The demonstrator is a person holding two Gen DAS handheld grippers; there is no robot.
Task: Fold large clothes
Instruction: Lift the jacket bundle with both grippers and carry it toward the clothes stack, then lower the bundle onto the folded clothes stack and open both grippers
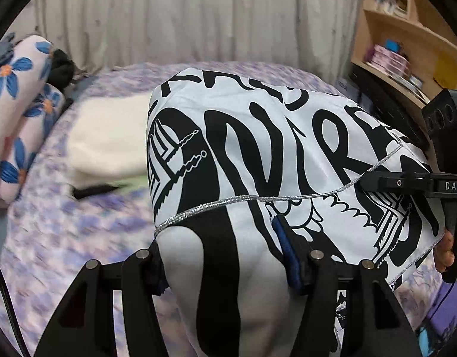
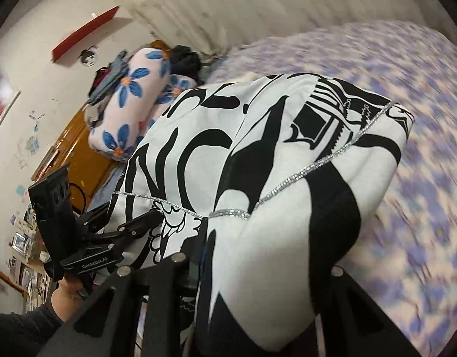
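A large white garment (image 1: 258, 136) with bold black lettering and a silver trim hangs lifted above the bed, stretched between both grippers. My left gripper (image 1: 219, 253) is shut on a bunched fold of it, and the cloth fills the gap between its fingers. In the right wrist view the garment (image 2: 287, 154) drapes over my right gripper (image 2: 255, 264), which is shut on it. The right gripper (image 1: 374, 180) also shows in the left wrist view, pinching the trimmed edge. The left gripper (image 2: 151, 220) appears at the cloth's left edge in the right wrist view.
Below lies a bed with a purple patterned cover (image 1: 64, 238). A folded white item (image 1: 109, 145) rests on it, with a blue-flowered rolled blanket (image 1: 20, 104) at its left end. A wooden bookshelf (image 1: 406, 44) stands right; a curtain hangs behind. A hand (image 2: 64, 294) holds the left gripper.
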